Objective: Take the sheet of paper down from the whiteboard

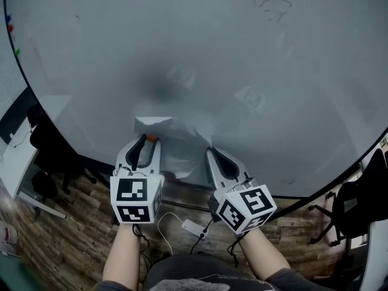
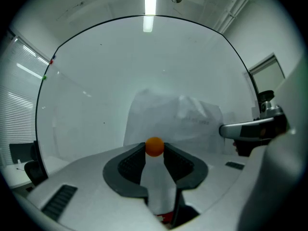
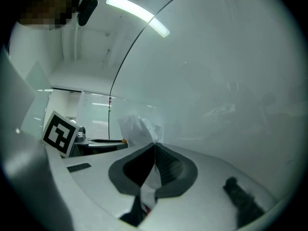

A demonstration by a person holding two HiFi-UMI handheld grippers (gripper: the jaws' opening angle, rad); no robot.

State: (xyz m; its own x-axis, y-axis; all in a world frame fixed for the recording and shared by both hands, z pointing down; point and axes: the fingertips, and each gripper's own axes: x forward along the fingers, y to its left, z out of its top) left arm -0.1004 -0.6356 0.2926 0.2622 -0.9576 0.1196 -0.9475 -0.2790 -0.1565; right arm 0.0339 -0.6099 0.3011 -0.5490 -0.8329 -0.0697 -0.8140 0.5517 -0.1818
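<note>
- At whiteboard (image 1: 242,53), low centre: sheet of paper (image 1: 176,141) hangs crumpled.
- L claw (image 1: 150,139) grips orange magnet (image 2: 154,147) at sheet's top-left corner, apparently to unpin it.
- R claw (image 3: 155,146) pinched shut on sheet's edge, prob. to catch it.

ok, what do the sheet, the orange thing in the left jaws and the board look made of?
Sheet of paper: thin white paper, matt; it creases and buckles.
Orange magnet: smooth, even colour, likely plastic; the magnetic core is only guessed.
Whiteboard: hard glossy white surface, faintly mirroring the marker cubes; coated steel or glass, can't tell.
</note>
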